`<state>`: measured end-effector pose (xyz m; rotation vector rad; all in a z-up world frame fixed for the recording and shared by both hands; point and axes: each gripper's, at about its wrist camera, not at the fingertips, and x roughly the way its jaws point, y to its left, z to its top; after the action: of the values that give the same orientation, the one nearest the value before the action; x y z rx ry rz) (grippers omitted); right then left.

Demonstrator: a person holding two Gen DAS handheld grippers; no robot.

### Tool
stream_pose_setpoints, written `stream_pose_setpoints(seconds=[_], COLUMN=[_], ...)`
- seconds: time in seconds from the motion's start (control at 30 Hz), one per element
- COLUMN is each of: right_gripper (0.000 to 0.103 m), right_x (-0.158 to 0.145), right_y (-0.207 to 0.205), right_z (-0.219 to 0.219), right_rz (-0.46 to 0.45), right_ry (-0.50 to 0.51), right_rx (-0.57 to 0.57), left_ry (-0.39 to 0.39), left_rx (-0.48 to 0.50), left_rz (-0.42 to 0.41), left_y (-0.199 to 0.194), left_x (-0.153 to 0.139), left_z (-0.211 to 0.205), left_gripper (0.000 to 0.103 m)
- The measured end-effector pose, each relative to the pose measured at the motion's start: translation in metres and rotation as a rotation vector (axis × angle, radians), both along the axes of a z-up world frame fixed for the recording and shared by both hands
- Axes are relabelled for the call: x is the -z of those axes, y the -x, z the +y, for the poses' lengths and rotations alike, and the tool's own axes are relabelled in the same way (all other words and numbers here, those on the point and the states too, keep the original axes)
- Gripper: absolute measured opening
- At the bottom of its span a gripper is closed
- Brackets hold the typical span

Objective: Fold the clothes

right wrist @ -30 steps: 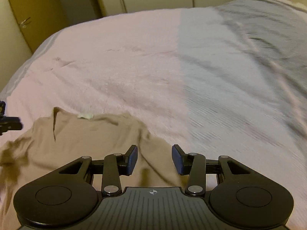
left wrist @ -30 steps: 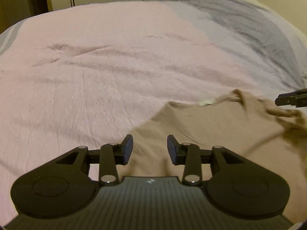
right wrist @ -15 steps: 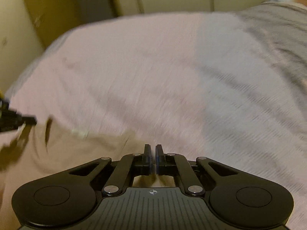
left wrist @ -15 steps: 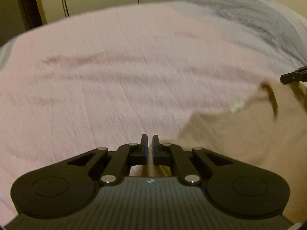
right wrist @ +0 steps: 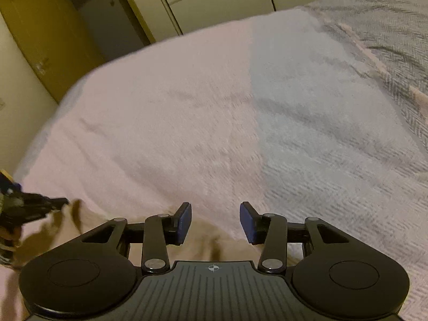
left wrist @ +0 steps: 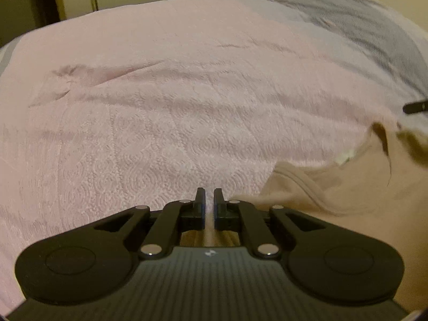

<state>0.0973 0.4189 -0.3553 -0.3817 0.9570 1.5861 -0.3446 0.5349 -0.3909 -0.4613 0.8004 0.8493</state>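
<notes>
Tan top spread on bed, left gripper pinching, right gripper released.

Left gripper (left wrist: 209,200) had its jaws nearly together, apparently nipping an edge of the tan top (left wrist: 355,192), though the cloth between them was barely visible. Right gripper (right wrist: 215,222) stood with jaws wide apart, holding nothing, above the top's edge. The top lay on the pink bedspread (left wrist: 165,112), at 3 o'clock in the left wrist view. Judged step: laying the garment flat; next, regrasp for a fold.

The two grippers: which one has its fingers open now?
The right gripper: its blue-padded fingers stand wide apart above the beige shirt. The left gripper is almost closed, with only a narrow slit.
</notes>
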Motion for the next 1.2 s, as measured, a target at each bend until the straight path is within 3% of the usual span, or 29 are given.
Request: stream_pose_setpoints(seconds=[0.1,0.17,0.27,0.33,0.4,0.43,0.47,0.5,0.73,0.93,1.03,1.1,1.2], right_gripper=[0.044,0.044,0.044,0.044,0.044,0.044,0.032,0.008,0.005,0.006,0.015,0.055,0.057], right_x=[0.004,0.010,0.018,0.025,0.033,0.036,0.039,0.042,0.044,0.049,0.056,0.046,0.011], right_y=[0.008,0.019,0.032,0.041,0.048,0.051,0.054,0.057,0.061,0.064,0.063,0.060,0.052], right_z=[0.013,0.021,0.027,0.031,0.036,0.038,0.039,0.041,0.040,0.041,0.045,0.042,0.020], right_rz=[-0.051,-0.099,-0.123,-0.139,-0.155,-0.160,-0.161,-0.162,-0.258,-0.334,-0.285,-0.263,-0.265], right_ry=[0.030,0.048,0.051,0.051,0.053,0.056,0.062,0.068,-0.002,-0.046,0.006,0.013,-0.033], right_rx=[-0.066,-0.123,-0.179,-0.199,-0.215,-0.227,-0.244,-0.261,-0.204,-0.141,-0.088,-0.046,0.006], left_ry=[0.018,0.012,0.037,0.092,0.102,0.100,0.098,0.093,-0.091,-0.126,-0.163,-0.167,-0.195], left_rx=[-0.027,-0.024,0.063,0.149,0.198,0.217,0.236,0.238,0.238,0.162,0.146,0.097,-0.021], left_rz=[-0.092,-0.141,-0.191,-0.150,-0.076,-0.037,0.003,0.010,0.014,0.075,0.127,0.108,0.044], left_y=[0.007,0.010,0.002,-0.017,-0.033,-0.041,-0.048,-0.052,-0.055,-0.078,-0.083,-0.077,-0.054], left_x=[-0.015,-0.026,-0.035,-0.024,-0.008,0.002,0.011,0.015,0.002,0.025,0.029,0.016,-0.017], left_z=[0.005,0.005,0.005,0.008,0.009,0.009,0.009,0.009,-0.005,0.006,0.001,-0.002,-0.009], left_gripper=[0.009,0.024,0.040,0.044,0.037,0.016,0.006,0.005,0.004,0.006,0.014,0.021,0.021])
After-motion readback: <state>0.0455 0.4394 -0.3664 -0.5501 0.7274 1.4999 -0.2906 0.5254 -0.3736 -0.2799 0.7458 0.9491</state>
